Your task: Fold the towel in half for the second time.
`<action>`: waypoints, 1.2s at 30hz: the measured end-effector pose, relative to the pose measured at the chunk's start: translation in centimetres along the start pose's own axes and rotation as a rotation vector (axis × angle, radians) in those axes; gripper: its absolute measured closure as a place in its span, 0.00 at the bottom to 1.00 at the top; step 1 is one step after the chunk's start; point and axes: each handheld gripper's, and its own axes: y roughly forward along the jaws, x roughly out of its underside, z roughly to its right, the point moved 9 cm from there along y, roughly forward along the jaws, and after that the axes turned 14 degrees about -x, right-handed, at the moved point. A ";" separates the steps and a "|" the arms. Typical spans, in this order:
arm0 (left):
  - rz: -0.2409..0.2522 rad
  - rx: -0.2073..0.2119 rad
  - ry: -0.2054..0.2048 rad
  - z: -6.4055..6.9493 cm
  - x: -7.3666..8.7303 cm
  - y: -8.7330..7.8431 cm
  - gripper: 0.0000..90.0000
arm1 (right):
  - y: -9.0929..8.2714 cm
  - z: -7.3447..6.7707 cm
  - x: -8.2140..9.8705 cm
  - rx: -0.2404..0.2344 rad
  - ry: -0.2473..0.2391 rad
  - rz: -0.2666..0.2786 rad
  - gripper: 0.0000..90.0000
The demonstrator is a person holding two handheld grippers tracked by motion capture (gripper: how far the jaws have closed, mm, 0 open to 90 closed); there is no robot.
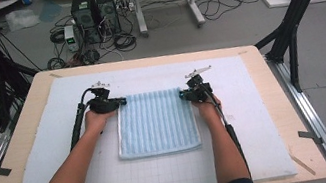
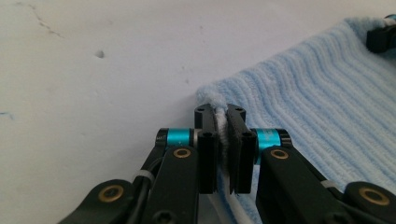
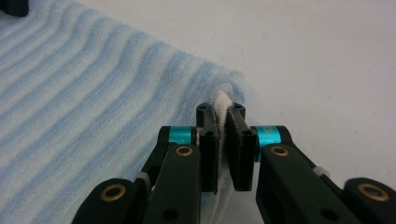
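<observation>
Towel (image 1: 156,122): light blue ribbed terry cloth with a white hem, roughly square, lying flat in the middle of the white mat.
Mat (image 1: 243,153): white foam sheet, faint grid lines, a few small dents and cracks, covering most of the table.
Table (image 1: 25,141): pale wood with rounded corners.
Left gripper (image 1: 119,101): black jaws closed on the towel's far left corner, the white hem pinched between the pads (image 2: 208,154).
Right gripper (image 1: 183,94): black jaws closed on the far right corner, a bunched fold of hem squeezed between the pads (image 3: 210,158).
Hands: one behind each gripper, forearms stretching in from the near edge.
</observation>
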 end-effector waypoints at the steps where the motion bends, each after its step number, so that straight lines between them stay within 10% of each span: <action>1: 0.008 -0.001 -0.005 -0.1 -0.2 -0.1 0.93 | -0.1 0.0 -0.2 0.007 0.004 0.010 0.94; 21: 0.157 0.049 0.033 1.6 -2.4 -4.2 0.93 | -3.4 -2.3 -1.6 -0.011 -0.097 0.114 0.94; 36: 0.226 0.116 0.098 3.9 -0.2 -8.6 0.93 | -6.7 -5.5 0.6 -0.009 -0.149 0.156 0.94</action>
